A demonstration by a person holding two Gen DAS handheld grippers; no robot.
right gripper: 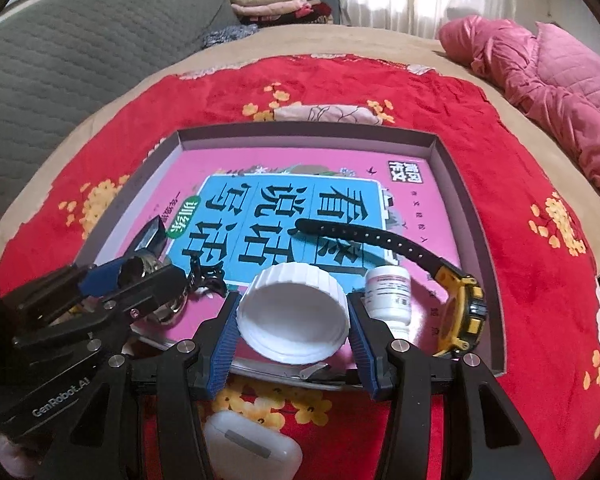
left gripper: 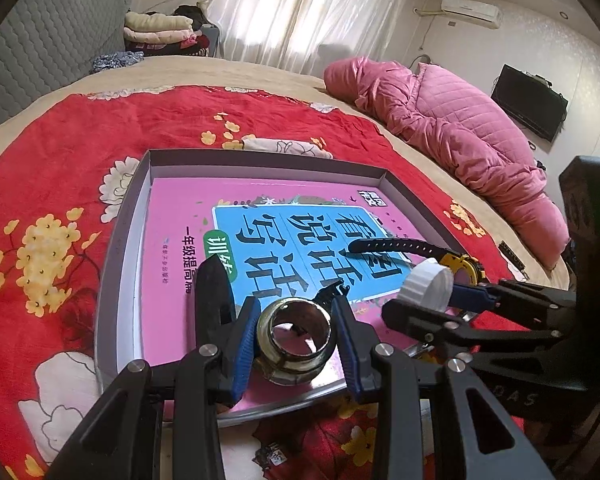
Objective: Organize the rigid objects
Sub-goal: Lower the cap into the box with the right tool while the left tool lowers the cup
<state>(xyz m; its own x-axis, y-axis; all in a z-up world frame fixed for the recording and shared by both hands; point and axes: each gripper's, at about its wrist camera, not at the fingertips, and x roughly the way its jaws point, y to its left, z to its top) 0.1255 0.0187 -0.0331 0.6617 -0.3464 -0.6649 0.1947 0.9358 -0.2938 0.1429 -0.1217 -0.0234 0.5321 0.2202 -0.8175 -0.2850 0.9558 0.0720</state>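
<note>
1. Left wrist view: left gripper (left gripper: 296, 334) is clamped on a shiny metal ring fitting (left gripper: 296, 334), round, hollow, with a brass-toned ribbed base. The blue ridged pads (left gripper: 246, 344) press both of its sides.
2. The fitting sits over the near edge of the shallow grey cardboard tray (left gripper: 140, 184), just above the glossy pink-and-blue book (left gripper: 260, 232) lining the tray floor.
3. Right wrist view: right gripper (right gripper: 292, 320) grips a white plastic cap (right gripper: 292, 320), ribbed rim, open side facing the camera, blue textured pads against both sides.
4. The cap is over the tray's near edge, just beside a small white pill bottle (right gripper: 388, 296) with a printed label.
5. A black-and-yellow watch (right gripper: 460, 312) with a perforated rubber strap lies on the book, to the right of the bottle.
6. A black hair clip (right gripper: 206, 278) lies on the book between the two grippers.
7. A smooth white earbud case (right gripper: 252, 448) rests on the red floral plush blanket (right gripper: 500, 140), outside the tray, under the right gripper.
</note>
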